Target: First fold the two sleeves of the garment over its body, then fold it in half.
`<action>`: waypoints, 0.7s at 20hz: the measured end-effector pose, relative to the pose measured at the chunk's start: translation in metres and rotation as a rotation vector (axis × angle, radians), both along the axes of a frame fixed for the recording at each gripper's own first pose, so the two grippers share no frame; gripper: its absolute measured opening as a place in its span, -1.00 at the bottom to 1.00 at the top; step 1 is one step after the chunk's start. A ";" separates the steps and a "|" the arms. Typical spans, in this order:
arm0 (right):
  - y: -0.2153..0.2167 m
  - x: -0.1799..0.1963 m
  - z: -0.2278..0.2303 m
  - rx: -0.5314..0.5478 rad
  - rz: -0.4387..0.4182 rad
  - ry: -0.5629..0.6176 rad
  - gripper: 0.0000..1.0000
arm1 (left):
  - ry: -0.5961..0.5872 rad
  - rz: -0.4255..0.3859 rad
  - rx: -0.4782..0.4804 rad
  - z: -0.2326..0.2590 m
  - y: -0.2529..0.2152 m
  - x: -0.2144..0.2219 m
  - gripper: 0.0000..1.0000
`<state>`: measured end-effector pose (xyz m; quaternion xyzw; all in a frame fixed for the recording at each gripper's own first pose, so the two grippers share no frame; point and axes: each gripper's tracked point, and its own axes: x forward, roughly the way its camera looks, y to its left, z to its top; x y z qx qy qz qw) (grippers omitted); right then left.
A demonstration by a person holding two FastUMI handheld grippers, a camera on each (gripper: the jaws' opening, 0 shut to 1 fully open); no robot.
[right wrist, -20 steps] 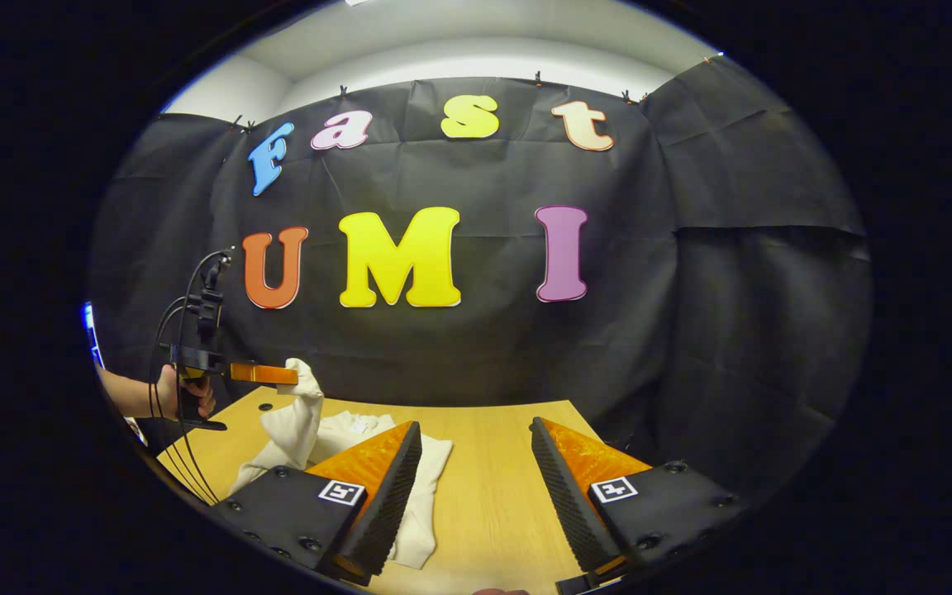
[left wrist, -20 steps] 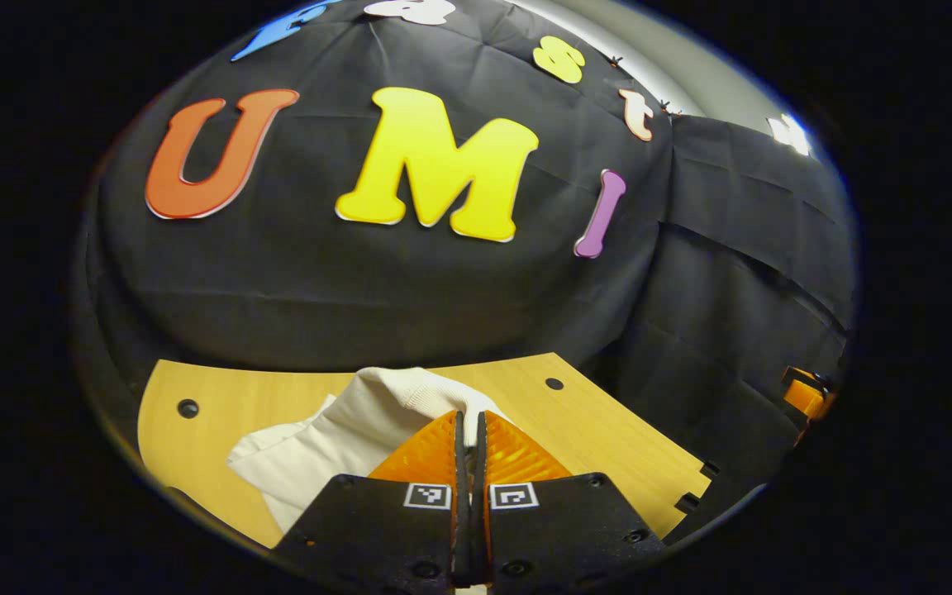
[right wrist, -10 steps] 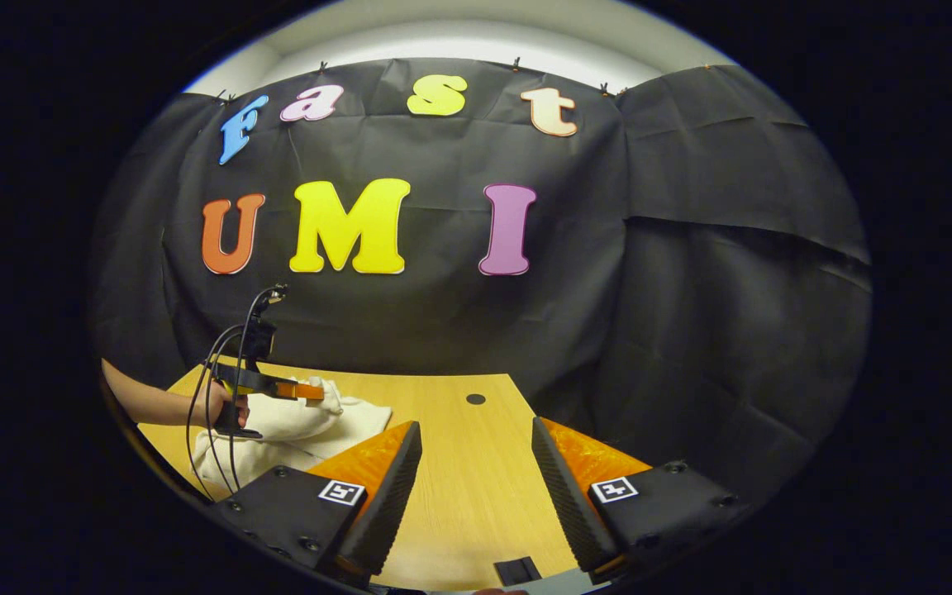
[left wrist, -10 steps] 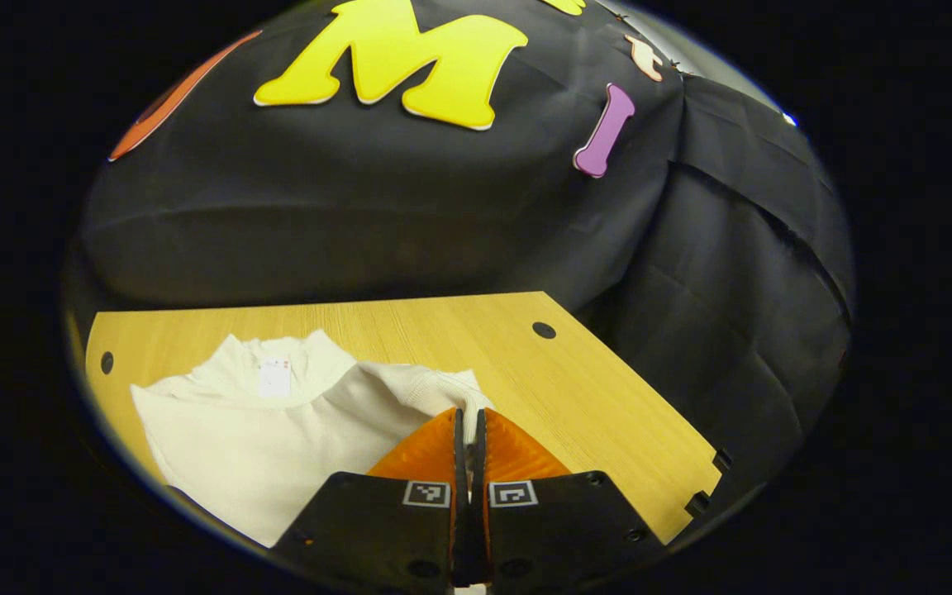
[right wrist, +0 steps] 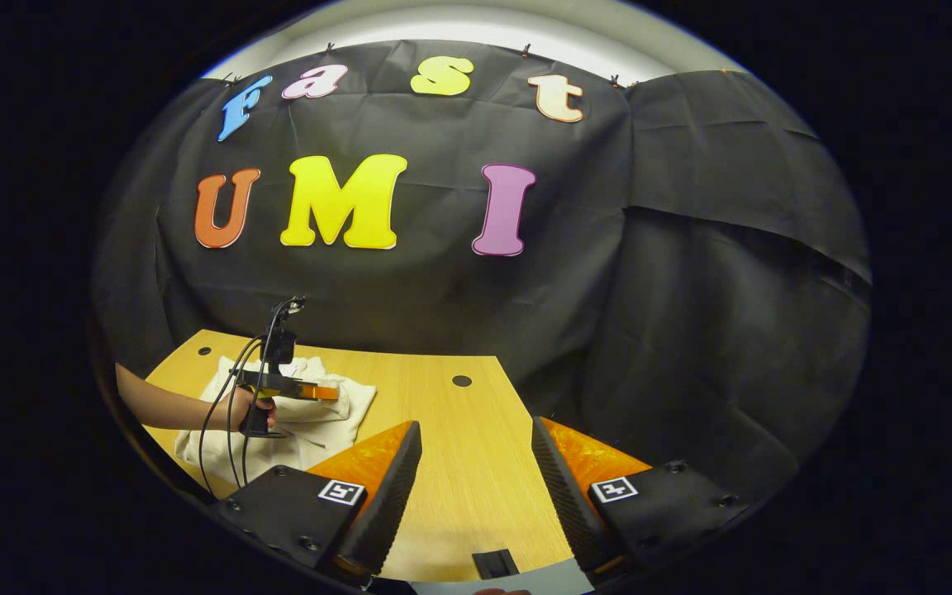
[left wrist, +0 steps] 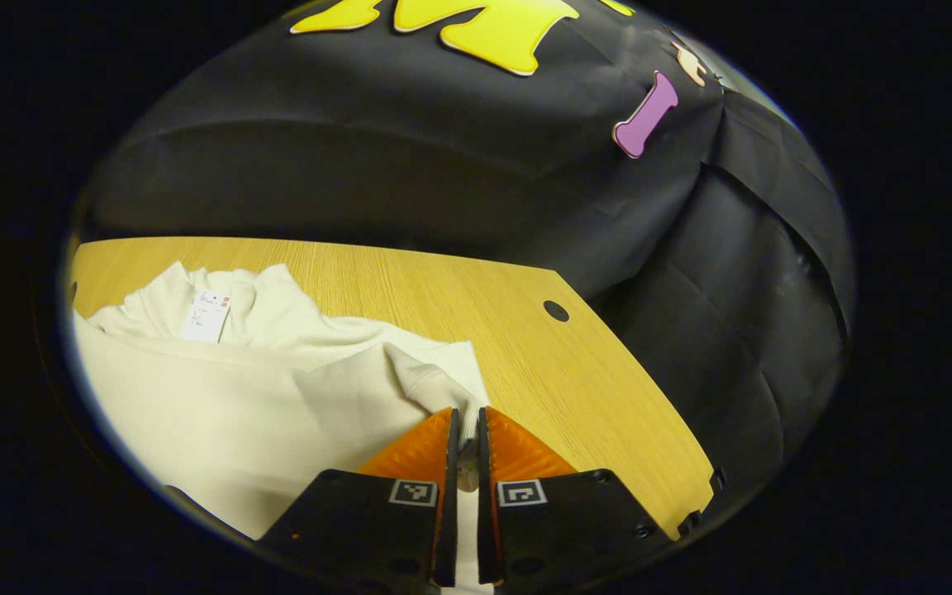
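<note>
On the table (left wrist: 443, 281), garment (left wrist: 220, 388) collar seemingly away from left gripper (left wrist: 465, 426).

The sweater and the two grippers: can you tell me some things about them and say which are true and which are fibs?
1. The left gripper is pinching a bit of the sweater. True.
2. The right gripper is holding the sweater too. False: it is open with nothing in it, over bare table.
3. The sweater is bright red. False: it is cream white.
4. A small white tag shows at the sweater's collar. True.
5. The sweater hangs on the wall. False: it lies on the wooden table.
</note>
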<state>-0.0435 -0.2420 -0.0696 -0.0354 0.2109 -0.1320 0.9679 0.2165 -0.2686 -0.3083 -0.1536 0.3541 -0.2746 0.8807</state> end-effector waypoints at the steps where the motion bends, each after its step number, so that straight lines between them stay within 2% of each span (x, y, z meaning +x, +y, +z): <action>1: -0.001 0.001 -0.001 0.003 -0.004 0.002 0.68 | 0.002 0.008 0.003 -0.001 0.002 0.001 -0.66; 2: -0.001 0.004 -0.001 0.006 -0.004 0.002 0.68 | -0.002 0.017 0.005 0.000 0.006 0.002 -0.60; 3: 0.001 0.006 -0.002 0.010 -0.001 0.002 0.68 | -0.005 0.027 0.008 0.001 0.009 0.000 -0.09; 5: 0.009 0.015 -0.003 0.019 0.019 -0.005 0.68 | -0.037 0.052 0.028 0.009 0.022 -0.001 0.60; 6: 0.016 0.020 -0.003 0.024 0.033 -0.009 0.67 | -0.062 0.076 0.052 0.016 0.034 -0.002 0.70; 7: 0.025 0.024 -0.004 0.029 0.051 -0.020 0.68 | -0.085 0.097 0.068 0.024 0.047 -0.005 0.89; 10: 0.054 0.039 -0.005 0.035 0.113 -0.039 0.68 | -0.153 0.162 0.110 0.049 0.089 -0.017 0.94; 14: 0.098 0.051 -0.007 0.061 0.195 -0.068 0.67 | -0.285 0.265 0.131 0.111 0.145 -0.049 0.94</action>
